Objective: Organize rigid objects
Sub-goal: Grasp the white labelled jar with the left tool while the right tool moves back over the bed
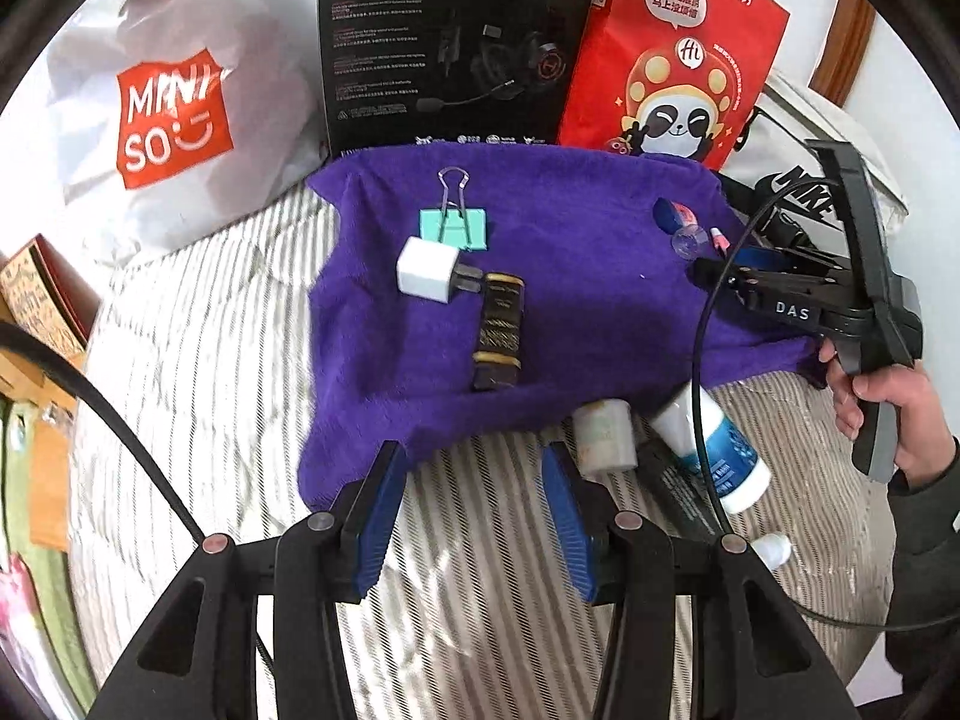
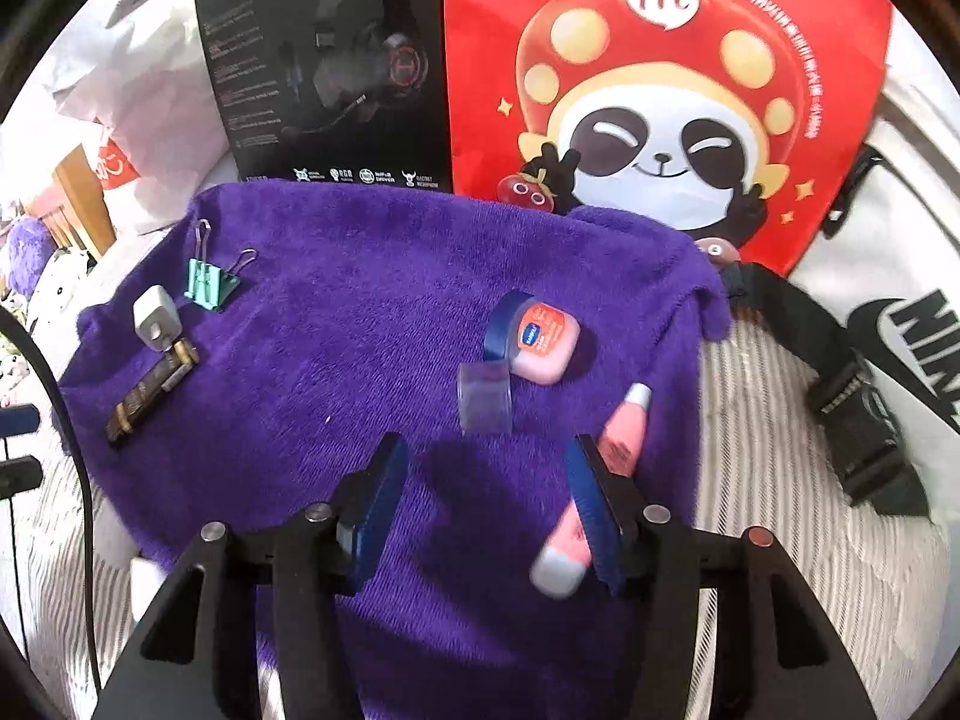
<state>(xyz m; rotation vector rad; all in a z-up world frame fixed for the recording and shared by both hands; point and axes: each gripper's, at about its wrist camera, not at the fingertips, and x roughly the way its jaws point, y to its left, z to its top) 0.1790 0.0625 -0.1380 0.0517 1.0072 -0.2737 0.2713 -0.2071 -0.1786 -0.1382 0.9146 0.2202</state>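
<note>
Right wrist view is showing the right claw (image 2: 483, 501) hanging over a purple towel (image 2: 360, 312) with its blue ribbed pads parted and nothing between them. A pink tube (image 2: 621, 429) is lying just outside the right-hand pad, partly hidden behind it, its pale cap end sticking out nearer the camera. Just ahead of the claw a small clear cap (image 2: 485, 396) is resting on the towel, and touching it beyond is a pink lip balm tin (image 2: 543, 339) with its blue lid tilted open.

Far to the left on the towel, a teal binder clip (image 2: 207, 282), a white charger plug (image 2: 155, 318) and a dark brown bar with gold bands (image 2: 150, 390) are lying close together. Open towel is stretching between those two clusters. The towel's far edge is meeting a black headset box (image 2: 324, 60) and a red panda bag (image 2: 660, 90); its right edge is dropping onto striped bedding (image 2: 768, 396).

Left wrist view is showing the left claw (image 1: 474, 498) partly open and empty at the towel's near edge. A beige cylindrical jar (image 1: 603, 435) and a white tube with a blue label (image 1: 711, 444) are lying on the bedding just right of it. The towel is looking plush and fuzzy, the bedding ribbed.
</note>
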